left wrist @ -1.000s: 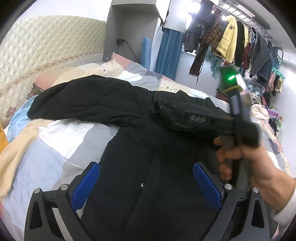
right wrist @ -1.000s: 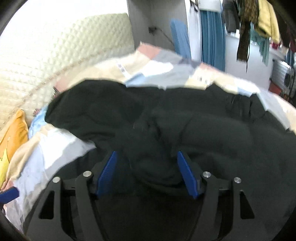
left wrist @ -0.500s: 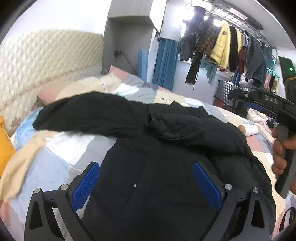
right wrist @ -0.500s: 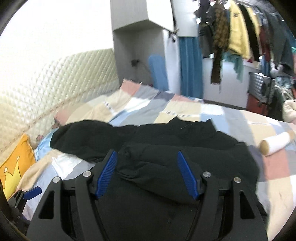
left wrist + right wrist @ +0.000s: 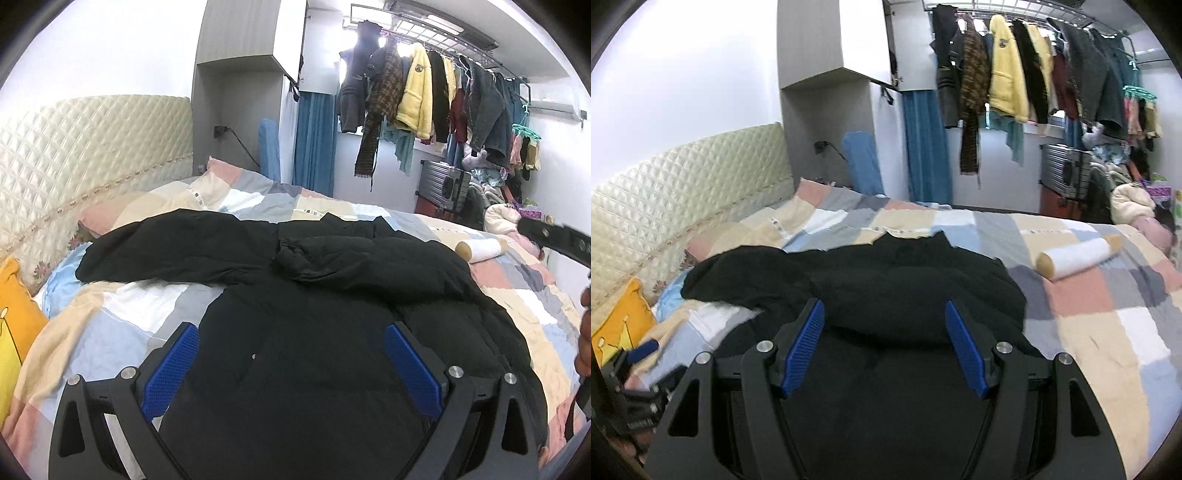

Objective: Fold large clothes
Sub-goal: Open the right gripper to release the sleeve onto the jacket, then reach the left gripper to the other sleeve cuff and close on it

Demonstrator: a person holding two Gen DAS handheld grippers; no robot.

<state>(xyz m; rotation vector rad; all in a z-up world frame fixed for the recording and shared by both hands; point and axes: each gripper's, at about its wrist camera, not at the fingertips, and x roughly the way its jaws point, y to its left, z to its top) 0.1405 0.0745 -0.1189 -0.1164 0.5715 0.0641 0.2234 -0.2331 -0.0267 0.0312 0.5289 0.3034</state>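
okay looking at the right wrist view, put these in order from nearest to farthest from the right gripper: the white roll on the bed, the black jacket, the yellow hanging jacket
1. black jacket: on the bed, right beneath the right gripper, its jaws open.
2. white roll: farther out on the quilt, to the right.
3. yellow hanging jacket: on the rack beyond the bed, upper right.

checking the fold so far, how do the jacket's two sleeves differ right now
The left-side sleeve lies stretched out flat over the patchwork quilt toward the headboard, not yet folded. The right-side sleeve is folded in across the black jacket, its cuff near the middle of the chest. The first rests mostly on bedding, the second entirely on the jacket. Both are black and puffy, and neither open gripper holds either one.
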